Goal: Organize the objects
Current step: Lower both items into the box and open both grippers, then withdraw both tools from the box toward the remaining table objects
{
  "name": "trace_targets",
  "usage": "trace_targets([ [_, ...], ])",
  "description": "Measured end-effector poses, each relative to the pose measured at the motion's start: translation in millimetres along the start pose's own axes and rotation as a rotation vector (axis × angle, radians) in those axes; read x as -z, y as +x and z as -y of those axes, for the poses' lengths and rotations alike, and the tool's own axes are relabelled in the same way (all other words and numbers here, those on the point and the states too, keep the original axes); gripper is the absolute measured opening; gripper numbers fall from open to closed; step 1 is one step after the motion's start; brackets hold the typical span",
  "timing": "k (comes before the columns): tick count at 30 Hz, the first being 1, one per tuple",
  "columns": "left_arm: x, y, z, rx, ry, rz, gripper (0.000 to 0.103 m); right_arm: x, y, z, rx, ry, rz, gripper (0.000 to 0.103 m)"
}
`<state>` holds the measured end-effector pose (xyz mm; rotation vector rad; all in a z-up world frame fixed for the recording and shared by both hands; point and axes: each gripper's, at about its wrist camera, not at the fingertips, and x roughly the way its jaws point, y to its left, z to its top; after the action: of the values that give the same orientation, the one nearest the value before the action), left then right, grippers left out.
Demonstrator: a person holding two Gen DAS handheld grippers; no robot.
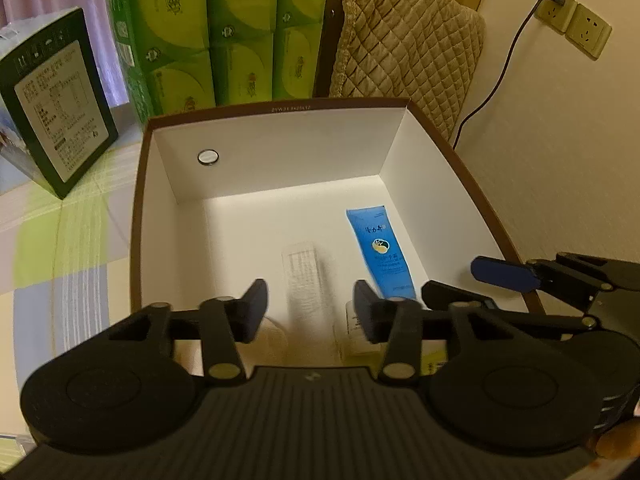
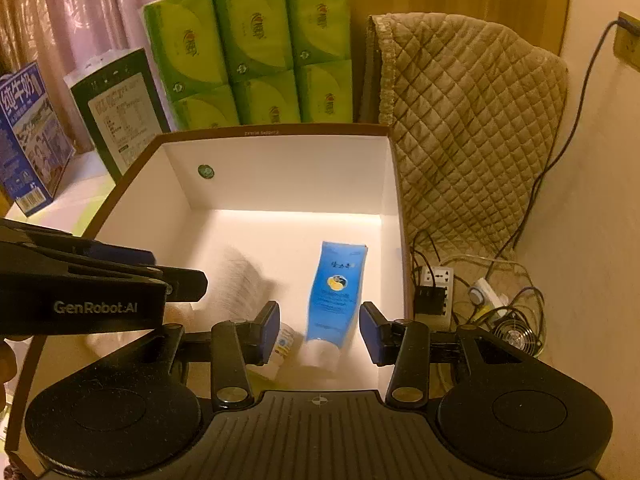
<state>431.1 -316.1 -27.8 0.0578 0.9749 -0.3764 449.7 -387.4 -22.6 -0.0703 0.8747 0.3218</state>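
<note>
A brown-rimmed box point(image 1: 138, 216) with a white inside stands open below both grippers. On its floor at the right lies a blue tube point(image 1: 380, 252) point(image 2: 334, 288) with a white cap. A white ribbed pack point(image 1: 304, 280) point(image 2: 236, 284) shows motion-blurred inside the box, below my left gripper point(image 1: 310, 310), which is open and holds nothing. A small white bottle point(image 2: 280, 348) lies near the box's front wall. My right gripper point(image 2: 320, 334) hangs open over the tube's cap end, empty. The box's near contents are partly hidden by the fingers.
Green tissue packs point(image 2: 256, 48) stand behind the box. A dark carton point(image 1: 52, 100) and a blue milk carton point(image 2: 28, 136) sit to the left on a checked cloth point(image 1: 60, 248). At the right are a quilted cover point(image 2: 472, 120), a power strip point(image 2: 434, 288), cables, and wall sockets point(image 1: 576, 20).
</note>
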Motion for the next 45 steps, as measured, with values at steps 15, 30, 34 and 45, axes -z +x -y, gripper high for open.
trace_targets([
  [15,14.6,-49.5,-8.6,-0.029,-0.006,0.049,0.087,14.0,-37.6,-1.8,-0.075,0.068,0.016,0.065],
  [30,52.3,-114.1,-23.1,-0.050,-0.068,0.075,0.093,35.8,-82.7,-14.4,-0.098,0.115,0.036,0.073],
  [34,65.7,-128.6,-26.9,-0.056,-0.084,0.078,0.093,42.8,-93.6,-20.9,-0.104,0.115,0.041,0.073],
  [45,106.0,-168.8,-40.3,-0.055,-0.113,0.086,0.093,67.8,-124.8,-49.9,-0.114,0.105,0.047,0.073],
])
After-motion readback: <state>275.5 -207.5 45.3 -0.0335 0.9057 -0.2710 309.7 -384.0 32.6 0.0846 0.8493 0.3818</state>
